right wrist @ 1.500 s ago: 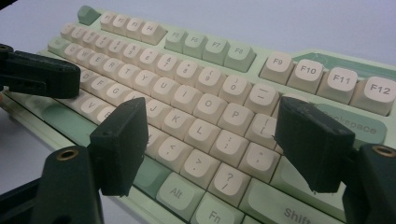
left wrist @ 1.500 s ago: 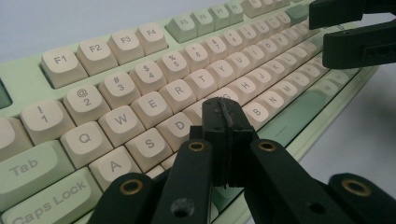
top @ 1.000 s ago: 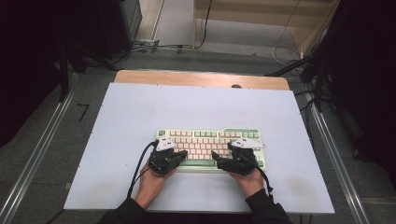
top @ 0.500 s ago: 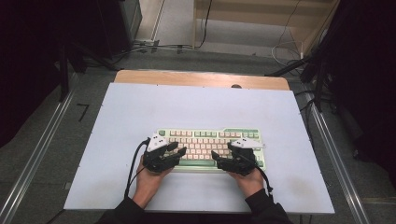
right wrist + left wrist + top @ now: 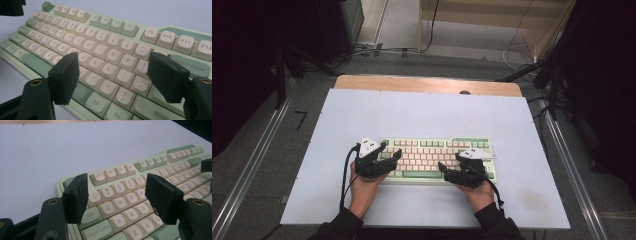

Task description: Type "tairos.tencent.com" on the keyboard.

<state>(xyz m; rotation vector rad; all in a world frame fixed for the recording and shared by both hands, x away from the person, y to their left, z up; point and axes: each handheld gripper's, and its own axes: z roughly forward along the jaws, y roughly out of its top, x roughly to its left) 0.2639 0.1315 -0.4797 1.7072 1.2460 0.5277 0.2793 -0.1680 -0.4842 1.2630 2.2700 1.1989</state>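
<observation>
A green and cream keyboard (image 5: 437,156) lies on the white tabletop (image 5: 422,115), near its front edge. My left gripper (image 5: 391,152) hovers over the keyboard's left end. In the left gripper view the left gripper (image 5: 118,195) is open and its jaws have just been opening, with nothing between them but the Q, W, A and S keys (image 5: 122,207) below. My right gripper (image 5: 448,164) hangs over the right half. In the right gripper view the right gripper (image 5: 115,75) is open above the L and punctuation keys (image 5: 110,72), holding nothing.
A strip of bare wooden table (image 5: 427,84) shows behind the white top. Metal rails (image 5: 252,165) run along the floor on both sides. Cables (image 5: 522,50) lie on the floor at the back, before a wooden shelf (image 5: 492,15).
The left gripper has opened its jaws and shifted left and slightly away along the keyboard. The right gripper has stayed where it was.
</observation>
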